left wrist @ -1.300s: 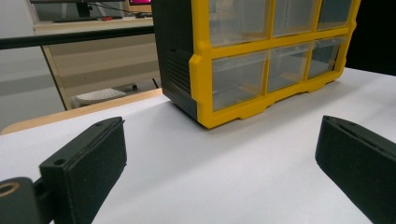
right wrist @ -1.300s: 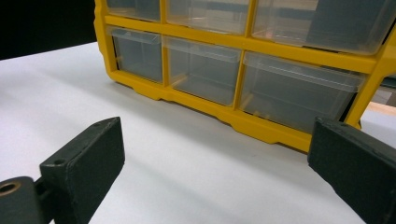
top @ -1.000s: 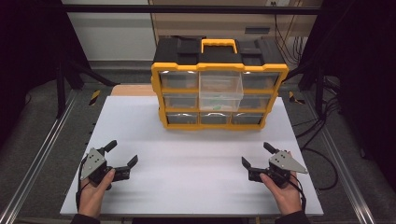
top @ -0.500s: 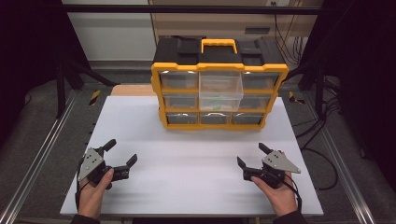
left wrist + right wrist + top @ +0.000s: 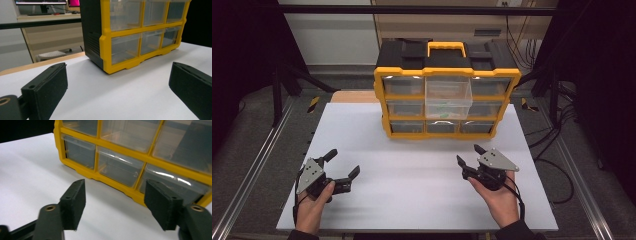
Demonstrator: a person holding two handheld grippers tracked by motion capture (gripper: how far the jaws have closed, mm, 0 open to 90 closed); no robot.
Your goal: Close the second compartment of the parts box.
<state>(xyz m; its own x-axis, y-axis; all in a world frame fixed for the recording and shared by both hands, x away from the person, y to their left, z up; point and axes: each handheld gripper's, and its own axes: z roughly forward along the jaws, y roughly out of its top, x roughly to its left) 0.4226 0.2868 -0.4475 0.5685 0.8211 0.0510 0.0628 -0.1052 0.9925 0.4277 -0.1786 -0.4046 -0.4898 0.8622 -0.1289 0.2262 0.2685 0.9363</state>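
Observation:
A yellow and black drawer organiser (image 5: 446,90) stands at the far middle of the white table (image 5: 412,200). It has clear drawers, and its middle drawer (image 5: 448,97) sticks out a little. My left gripper (image 5: 344,162) rests near the front left, wide open and empty; its jaws (image 5: 119,72) point at the organiser's left corner (image 5: 105,50). My right gripper (image 5: 468,154) is lifted off the table in front of the organiser's lower right drawers (image 5: 117,167). Its jaws (image 5: 115,195) have just been closing, still stand apart, and hold nothing.
Metal rails (image 5: 257,165) run along both sides of the table. Cables (image 5: 557,150) lie on the floor to the right. A wooden board (image 5: 354,96) shows behind the table's far left edge. Dark stands flank the organiser.
The right gripper has risen and moved forward and left toward the organiser, and its jaws have narrowed. The left gripper has stayed put.

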